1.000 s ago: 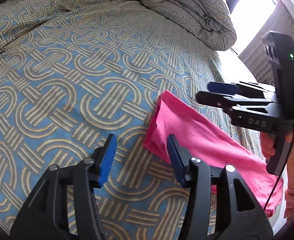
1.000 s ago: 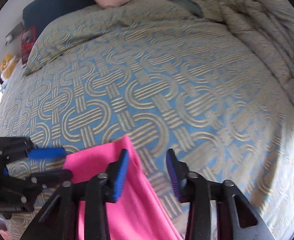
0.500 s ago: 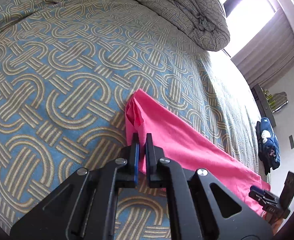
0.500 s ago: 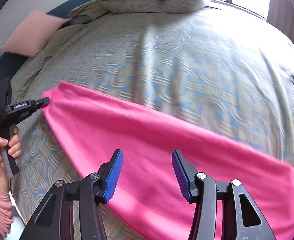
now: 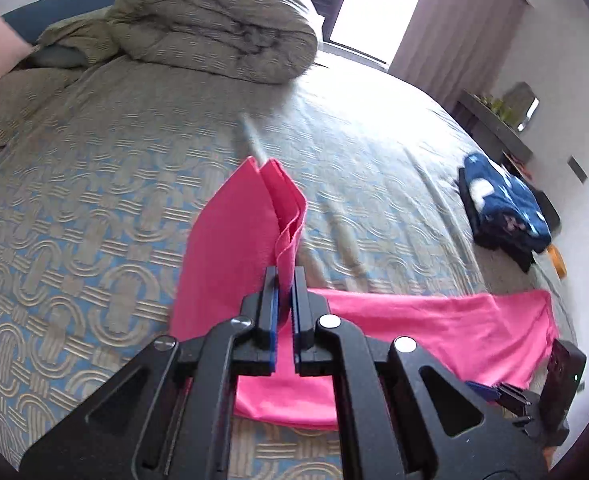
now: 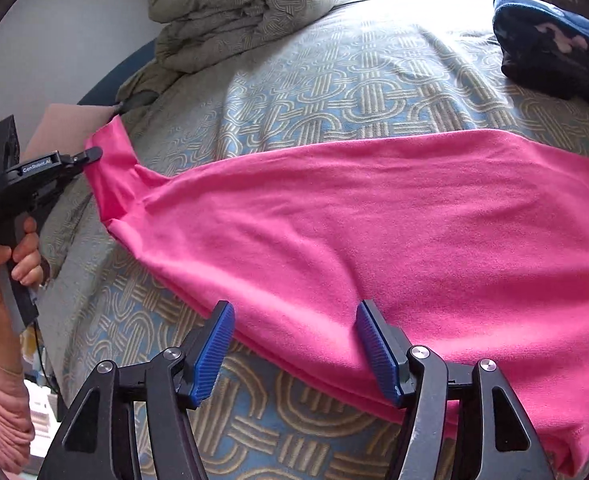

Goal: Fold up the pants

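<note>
1. Far left, a hand (image 6: 18, 256) in a pink sleeve grips the handle of the left gripper (image 6: 92, 155), which is raised above the bedspread (image 6: 334, 92).
2. That gripper's blue pads (image 5: 271, 312) are pressed nearly together on a bunched end of the pink pants (image 5: 230, 240). The cloth stands up between them in a folded ridge, lifted off the bed.
3. From that pinched end the pants (image 6: 354, 232) run rightward in one long band across the patterned cover, lying mostly flat with soft wrinkles; the near edge hangs toward the bed's side.
4. Behind, toward the headboard, a rolled duvet (image 6: 238, 12) in the same woven pattern sits in a heap, well apart from the pants.
5. In the middle foreground the right gripper (image 6: 294, 356) hovers over the pants' near edge with its two ribbed blue pads (image 6: 374, 354) spread wide, holding nothing; the right pad is just at the cloth's surface, though I can't tell whether it touches.
6. Far right, a dark blue folded garment (image 6: 554, 44) rests on the bed near its edge, apart from the pants.
</note>
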`<move>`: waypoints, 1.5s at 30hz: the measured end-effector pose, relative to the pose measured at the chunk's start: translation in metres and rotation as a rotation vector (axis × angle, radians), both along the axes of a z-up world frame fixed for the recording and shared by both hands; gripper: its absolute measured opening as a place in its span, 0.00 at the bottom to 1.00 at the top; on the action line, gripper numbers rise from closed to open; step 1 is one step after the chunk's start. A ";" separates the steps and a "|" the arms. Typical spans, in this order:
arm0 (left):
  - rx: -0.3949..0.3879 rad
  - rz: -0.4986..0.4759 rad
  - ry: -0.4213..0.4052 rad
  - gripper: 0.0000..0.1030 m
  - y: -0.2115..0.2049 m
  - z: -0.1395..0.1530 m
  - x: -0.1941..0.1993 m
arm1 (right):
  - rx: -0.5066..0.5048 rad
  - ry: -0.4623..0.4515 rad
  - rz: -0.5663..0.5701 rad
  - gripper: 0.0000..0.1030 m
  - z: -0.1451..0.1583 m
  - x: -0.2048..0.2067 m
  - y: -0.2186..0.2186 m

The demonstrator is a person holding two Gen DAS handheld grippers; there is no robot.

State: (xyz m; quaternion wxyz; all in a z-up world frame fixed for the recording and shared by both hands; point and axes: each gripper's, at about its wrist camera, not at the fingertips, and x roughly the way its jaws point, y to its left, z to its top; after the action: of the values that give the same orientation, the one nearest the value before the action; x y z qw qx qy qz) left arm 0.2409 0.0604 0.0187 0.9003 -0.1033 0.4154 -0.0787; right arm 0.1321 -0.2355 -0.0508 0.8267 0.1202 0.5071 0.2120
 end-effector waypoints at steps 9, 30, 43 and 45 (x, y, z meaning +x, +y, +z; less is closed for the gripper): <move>0.078 -0.314 0.120 0.32 -0.135 -0.057 -0.039 | 0.288 0.078 -0.162 0.63 0.000 0.006 -0.069; 0.259 -0.072 0.060 0.66 -0.014 -0.068 -0.073 | 0.226 0.064 0.052 0.64 0.010 0.031 0.009; 0.245 -0.080 0.090 0.66 0.005 -0.089 -0.065 | 0.131 0.078 0.079 0.64 -0.007 0.073 0.052; 0.234 -0.077 0.088 0.66 0.007 -0.090 -0.063 | 0.115 0.085 0.075 0.64 -0.010 0.080 0.056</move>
State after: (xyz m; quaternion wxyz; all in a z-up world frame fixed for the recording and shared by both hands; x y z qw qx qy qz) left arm 0.1780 0.0678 -0.0714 0.8834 0.0152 0.4646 -0.0595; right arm 0.2117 -0.1796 -0.0612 0.7875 0.1572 0.5330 0.2664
